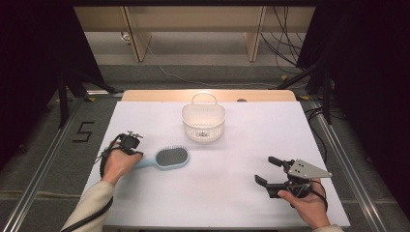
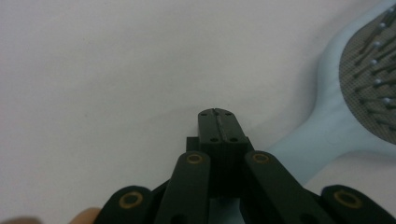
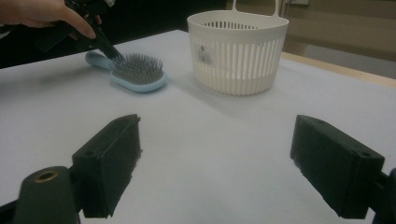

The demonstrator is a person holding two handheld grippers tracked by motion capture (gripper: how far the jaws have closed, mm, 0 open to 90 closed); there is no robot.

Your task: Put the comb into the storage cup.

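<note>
Pale-blue hairbrush [image 1: 167, 158] lies left of centre on the white desk [image 1: 227, 193], its handle seemingly pinched by the left tongs [image 2: 217, 122], pressed together; right tongs [image 3: 215, 163] rest spread; next, probably, a lift toward the far basket [image 1: 203, 121].

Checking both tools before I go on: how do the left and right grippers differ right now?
The left gripper has its jaws shut together, tips down at the blue hairbrush handle; whether it pinches the handle I cannot tell. The right gripper stands wide open with nothing between its jaws, away from the brush, facing the white basket. Both are black, hand-held, low over the white table.
</note>
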